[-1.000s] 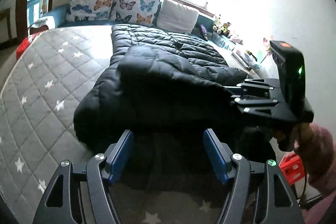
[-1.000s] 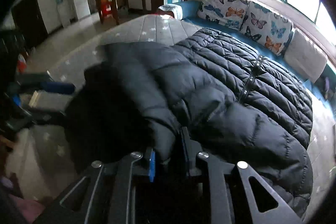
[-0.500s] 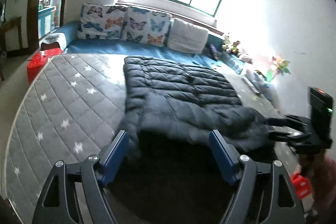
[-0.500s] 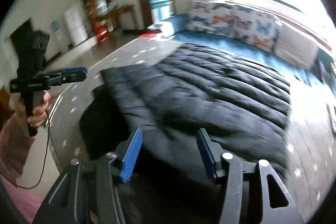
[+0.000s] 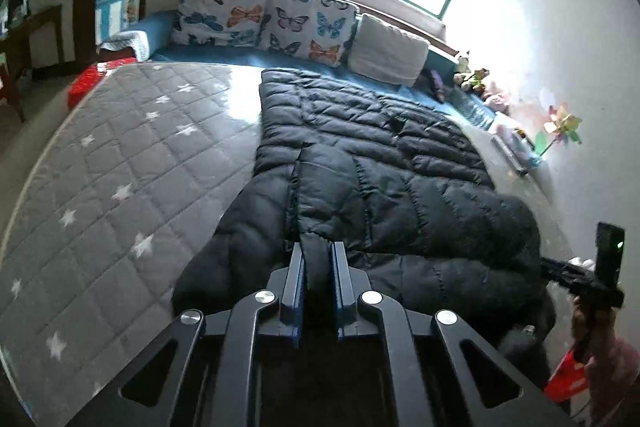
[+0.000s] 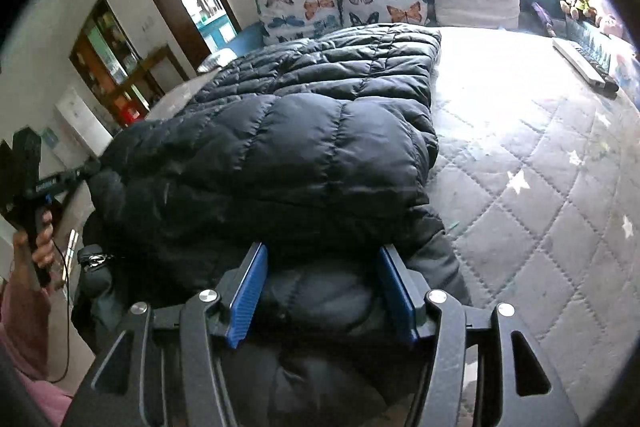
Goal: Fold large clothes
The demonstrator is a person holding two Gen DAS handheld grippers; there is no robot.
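Left wrist view: the left gripper (image 5: 317, 261) is clamped on a fold of the black quilted puffer jacket (image 5: 384, 163), which lies spread on the grey star-patterned quilted mattress (image 5: 120, 167). Butterfly-print cushions (image 5: 264, 19) line the far edge. The right gripper (image 6: 322, 279) has its blue ribbed pads (image 6: 246, 301) apart, over the jacket's puffy near edge.
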